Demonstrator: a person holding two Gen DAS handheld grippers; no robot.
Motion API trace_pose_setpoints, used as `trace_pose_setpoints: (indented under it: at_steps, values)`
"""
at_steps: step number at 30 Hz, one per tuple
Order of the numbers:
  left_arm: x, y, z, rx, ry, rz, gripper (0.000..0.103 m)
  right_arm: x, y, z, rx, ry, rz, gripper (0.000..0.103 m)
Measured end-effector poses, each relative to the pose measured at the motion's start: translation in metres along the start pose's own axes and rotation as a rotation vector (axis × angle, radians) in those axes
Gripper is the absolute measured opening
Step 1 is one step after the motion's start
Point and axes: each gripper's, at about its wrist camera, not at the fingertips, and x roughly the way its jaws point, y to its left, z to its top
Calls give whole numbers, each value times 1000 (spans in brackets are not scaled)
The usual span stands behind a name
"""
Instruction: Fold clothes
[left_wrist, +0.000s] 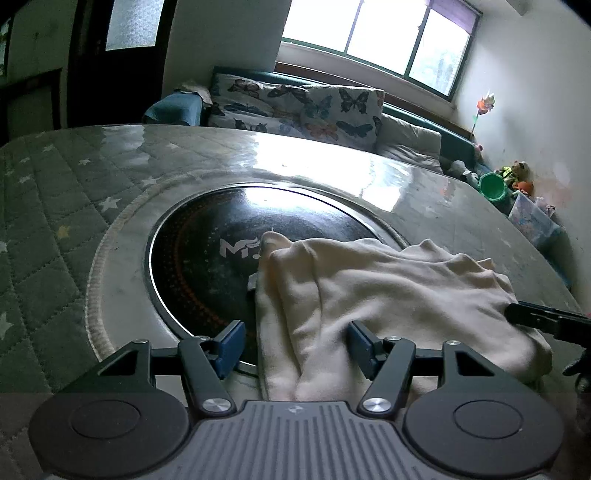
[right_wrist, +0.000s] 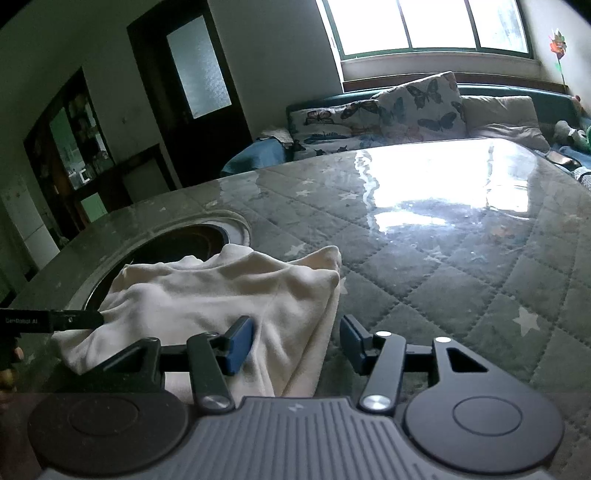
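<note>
A cream-white garment lies bunched on the table, partly over a round black glass hob. My left gripper is open, its blue pads astride the garment's near left edge. My right gripper is open astride the garment's near right edge. The garment fills the left middle of the right wrist view. Each gripper's black finger shows in the other view, the right one and the left one, touching the cloth's side.
The table carries a green quilted star cover under clear plastic. A sofa with butterfly cushions stands behind, under a window. Toys and a green bucket lie at the far right. A dark door is at the back left.
</note>
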Motion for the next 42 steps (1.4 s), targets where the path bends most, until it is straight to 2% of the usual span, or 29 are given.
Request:
trace_pose_setpoints:
  at_steps: [1, 3, 5, 10, 14, 15, 16, 23, 26, 27, 31, 35, 42]
  values:
    - [1, 0, 0, -1, 0, -4, 64, 1, 0, 0, 3, 0, 3, 54]
    - [2, -1, 1, -5, -1, -20, 56, 1, 1, 0, 11, 2, 14, 51]
    - [3, -2, 1, -8, 2, -38, 43, 2, 1, 1, 18, 4, 26, 44]
    - [3, -4, 0, -16, -3, -49, 30, 2, 1, 1, 38, 9, 49, 30]
    - [3, -5, 1, -18, 1, -45, 32, 0, -1, 1, 46, 8, 61, 31]
    - [3, -4, 1, -23, 4, -43, 34, 0, -1, 1, 48, 8, 63, 37]
    - [3, -3, 1, -29, 6, -40, 36, -1, -2, 1, 50, 6, 58, 39]
    - [5, -3, 2, -35, 9, -44, 41, -2, -2, 0, 70, 1, 73, 42]
    - [6, -5, 2, -28, 9, -45, 39, -2, -1, -1, 84, 0, 84, 41]
    - [6, -6, 2, -25, 7, -45, 39, -2, -1, -1, 89, 0, 87, 38]
    - [5, -11, 2, -13, -4, -42, 25, -2, 1, -1, 107, -1, 101, 22]
    - [-2, -22, 8, 7, -22, -55, 20, -9, 1, 0, 125, -27, 116, 19]
    - [-14, -46, 21, 64, -69, -103, 19, -34, 7, 12, 93, -81, 137, 14]
